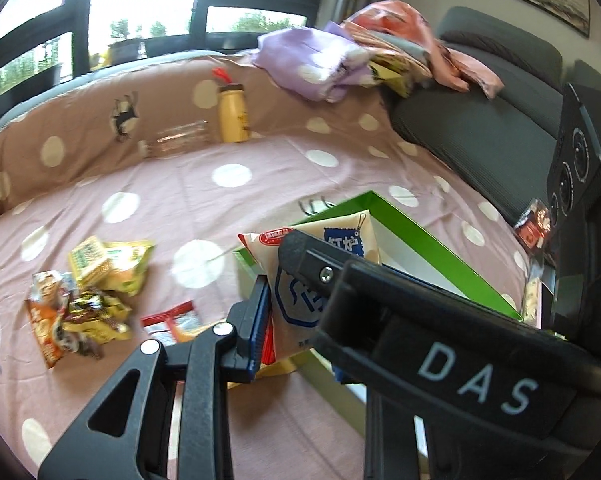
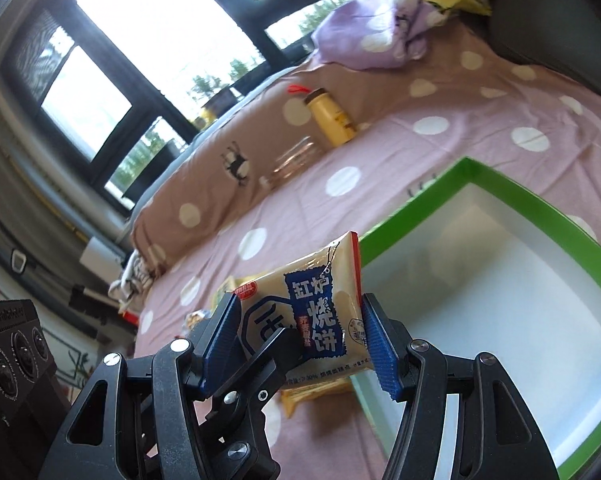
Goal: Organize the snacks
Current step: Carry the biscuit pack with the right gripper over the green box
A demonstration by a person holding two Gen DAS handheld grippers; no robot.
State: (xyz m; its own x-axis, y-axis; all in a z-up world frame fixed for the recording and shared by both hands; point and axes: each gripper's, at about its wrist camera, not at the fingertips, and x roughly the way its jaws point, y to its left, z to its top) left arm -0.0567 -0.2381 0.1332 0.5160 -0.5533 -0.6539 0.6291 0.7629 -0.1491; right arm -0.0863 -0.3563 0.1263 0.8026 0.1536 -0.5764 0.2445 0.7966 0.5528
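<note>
Right gripper (image 2: 300,340) pinched a biscuit packet (image 2: 312,312) between blue ribbed pads (image 2: 374,340), held in the air just beside the green box (image 2: 540,208), at the box's 9 o'clock edge. Step in hand, by my reading: carrying the packet to the box. Next move likely calls for shifting toward 3 o'clock over the white floor, then spreading the fingers.

Left gripper (image 1: 296,284): one blue pad (image 1: 258,320) touched the same packet (image 1: 296,300); the right gripper's body hid the other finger, so I could not tell its state.

Packet was glossy, crinkly film, pillow-shaped. Box was rigid card, rectangular, shallow. Loose wrappers (image 1: 88,292) lay at 9 o'clock on soft dotted cloth (image 1: 228,176).
</note>
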